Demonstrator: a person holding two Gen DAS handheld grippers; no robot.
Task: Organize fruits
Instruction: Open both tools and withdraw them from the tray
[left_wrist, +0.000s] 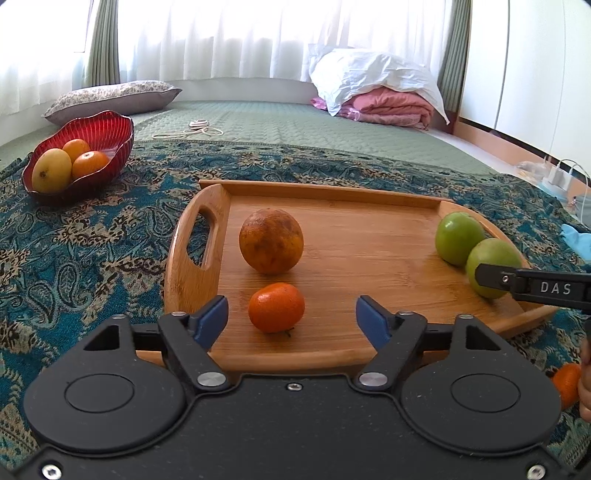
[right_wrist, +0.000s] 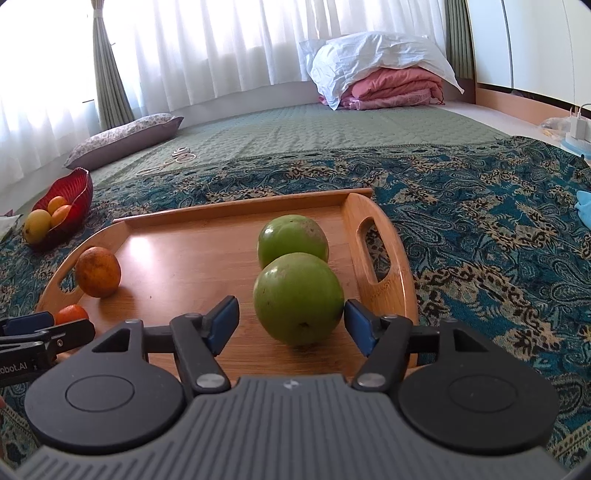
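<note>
A wooden tray (left_wrist: 369, 221) (right_wrist: 184, 258) lies on the patterned cloth. It holds a small orange tangerine (left_wrist: 276, 307) (right_wrist: 71, 314), a mottled orange (left_wrist: 271, 240) (right_wrist: 98, 272) and two green fruits, near (right_wrist: 298, 298) (left_wrist: 493, 266) and far (right_wrist: 292, 238) (left_wrist: 460, 238). My left gripper (left_wrist: 291, 319) is open, its blue pads on either side of the tangerine and just short of it. My right gripper (right_wrist: 291, 323) is open around the near green fruit, with the right pad (right_wrist: 356, 325) at its side.
A red bowl (left_wrist: 110, 125) (right_wrist: 79, 184) with a yellow mango and two oranges stands at the far left. Another orange fruit (left_wrist: 567, 384) lies off the tray at the right. Pillow (left_wrist: 110, 98), folded bedding (left_wrist: 384, 92) and a coiled cord (left_wrist: 197, 127) lie behind.
</note>
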